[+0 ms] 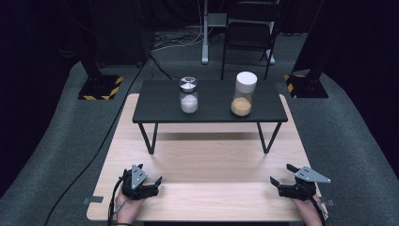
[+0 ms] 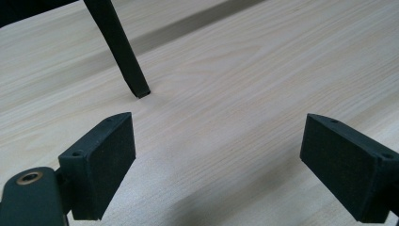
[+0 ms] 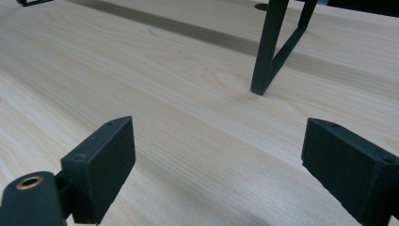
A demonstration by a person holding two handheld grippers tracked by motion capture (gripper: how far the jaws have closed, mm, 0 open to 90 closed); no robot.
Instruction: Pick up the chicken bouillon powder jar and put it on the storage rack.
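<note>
Two jars stand on a small black bench [image 1: 160, 110] at the far side of the wooden table [image 1: 207, 160]. The left jar [image 1: 188, 94] has a metal lid and holds white powder. The right jar [image 1: 243, 94] is taller, with a white lid and orange-brown grains at the bottom. My left gripper [image 1: 153, 181] rests near the table's front left corner, jaws wide open with nothing between them. My right gripper [image 1: 281, 175] rests near the front right corner, also open and holding nothing. In the left gripper view the pads [image 2: 101, 165] frame bare wood, and in the right gripper view the pads [image 3: 101, 167] do the same.
The bench's black legs [image 2: 120, 47] [image 3: 266, 47] stand on the table ahead of each gripper. Beyond the table a dark chair [image 1: 248, 33] and a metal post [image 1: 205, 33] stand on grey carpet, with hazard-striped stand bases [image 1: 101, 87] at both sides. A cable [image 1: 94, 155] runs along the floor at left.
</note>
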